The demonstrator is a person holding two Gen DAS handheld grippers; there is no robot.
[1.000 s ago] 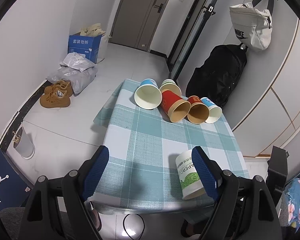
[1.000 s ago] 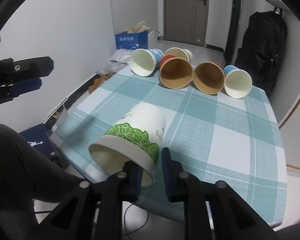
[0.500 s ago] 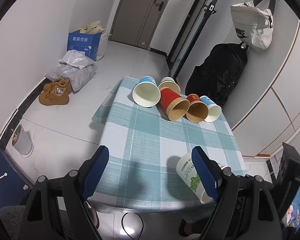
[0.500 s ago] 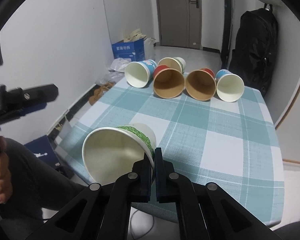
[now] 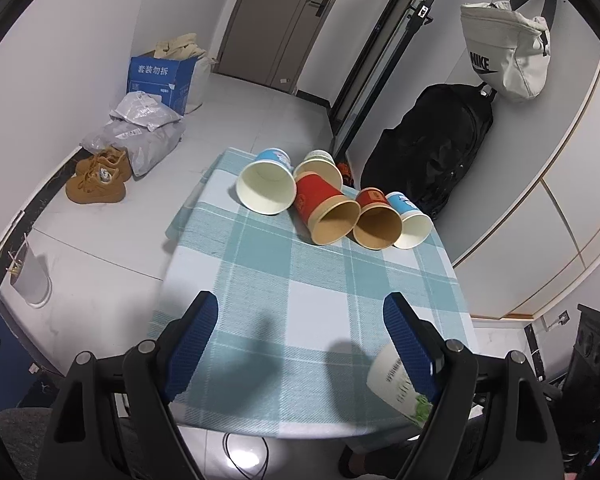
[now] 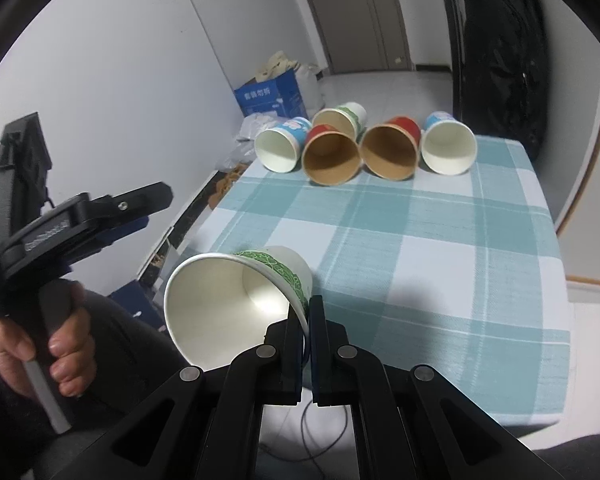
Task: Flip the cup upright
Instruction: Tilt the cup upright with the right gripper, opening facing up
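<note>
My right gripper (image 6: 306,310) is shut on the rim of a white paper cup with green leaf print (image 6: 236,300). It holds the cup tilted above the near left part of the table, mouth toward the camera. The same cup shows in the left wrist view (image 5: 396,384), partly hidden behind the right finger. My left gripper (image 5: 300,316) is open and empty above the table's near edge. It appears from the side in the right wrist view (image 6: 80,220), held in a hand.
The table has a teal checked cloth (image 5: 308,280). Several paper cups lie on their sides in a row at its far end (image 6: 364,148). A black backpack (image 5: 432,144), a blue box (image 5: 160,76) and brown shoes (image 5: 96,180) stand on the floor beyond.
My right gripper closed on the green-leaf cup's rim, lifted it off the table and tipped it, mouth turning toward the camera. The left gripper rose and drew back a little.
</note>
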